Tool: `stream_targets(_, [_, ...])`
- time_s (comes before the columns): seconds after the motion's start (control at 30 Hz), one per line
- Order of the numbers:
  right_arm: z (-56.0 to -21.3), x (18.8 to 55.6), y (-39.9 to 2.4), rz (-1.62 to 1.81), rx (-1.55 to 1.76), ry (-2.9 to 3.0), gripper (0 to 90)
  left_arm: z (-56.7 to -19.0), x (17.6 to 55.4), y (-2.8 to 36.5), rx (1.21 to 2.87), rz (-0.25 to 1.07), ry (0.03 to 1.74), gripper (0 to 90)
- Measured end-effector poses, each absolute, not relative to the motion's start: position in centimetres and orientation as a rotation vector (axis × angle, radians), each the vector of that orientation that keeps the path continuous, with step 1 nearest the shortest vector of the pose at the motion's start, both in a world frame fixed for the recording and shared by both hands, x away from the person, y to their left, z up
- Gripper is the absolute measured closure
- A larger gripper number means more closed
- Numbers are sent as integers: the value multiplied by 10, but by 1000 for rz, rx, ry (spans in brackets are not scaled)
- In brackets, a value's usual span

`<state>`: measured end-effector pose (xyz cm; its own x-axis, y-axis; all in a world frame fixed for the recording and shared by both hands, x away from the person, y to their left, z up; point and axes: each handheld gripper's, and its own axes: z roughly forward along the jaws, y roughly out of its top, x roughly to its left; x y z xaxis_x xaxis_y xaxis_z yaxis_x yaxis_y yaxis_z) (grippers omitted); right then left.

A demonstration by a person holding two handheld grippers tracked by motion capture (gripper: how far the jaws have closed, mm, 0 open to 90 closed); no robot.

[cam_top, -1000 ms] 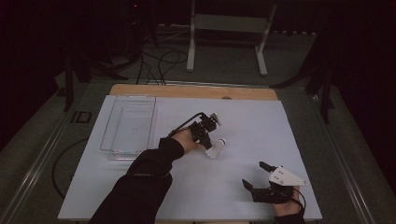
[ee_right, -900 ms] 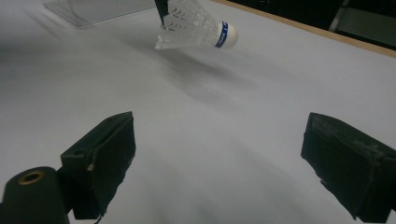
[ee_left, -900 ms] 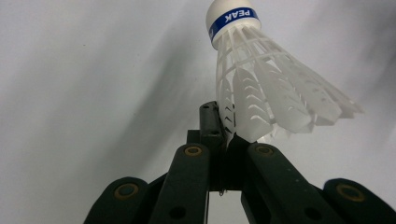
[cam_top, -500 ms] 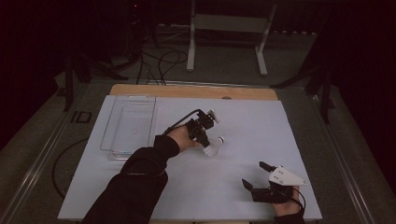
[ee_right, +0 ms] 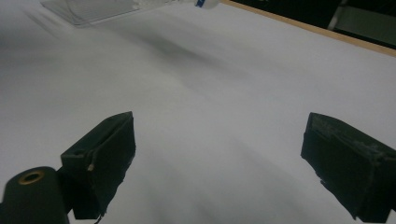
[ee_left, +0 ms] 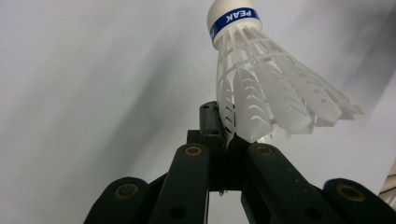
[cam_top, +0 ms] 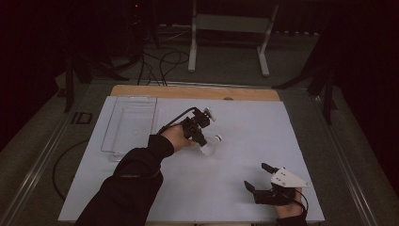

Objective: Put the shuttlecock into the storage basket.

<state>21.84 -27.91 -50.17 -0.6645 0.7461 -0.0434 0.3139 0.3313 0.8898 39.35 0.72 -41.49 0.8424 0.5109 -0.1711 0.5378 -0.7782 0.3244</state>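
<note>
The left tool [ee_left: 227, 140] clamps a shuttlecock [ee_left: 261, 88] by its skirt edge (a fragile hold) above the counter [cam_top: 263, 127]; steady carrying suits, while the right tool [ee_right: 217, 163] rests apart.

Room dark, walls lost in shadow. Counter [cam_top: 263, 122] covered by white sheet, wood edge [cam_top: 188, 91] showing along far side. Grey carpet floor [cam_top: 226, 61] around it. White metal stand [cam_top: 230, 23] on floor beyond counter. Black cables [cam_top: 162, 59] coiled on floor at far left, near dark stand legs [cam_top: 77, 70]. Metal rail [cam_top: 37, 160] along counter's left side. Light falls mainly on counter.
</note>
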Motion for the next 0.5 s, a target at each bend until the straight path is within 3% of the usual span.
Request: stream_targets(0.5, [-501,218,-278,1288,933,2151,101,-390,392,29,2639,-51,795,900])
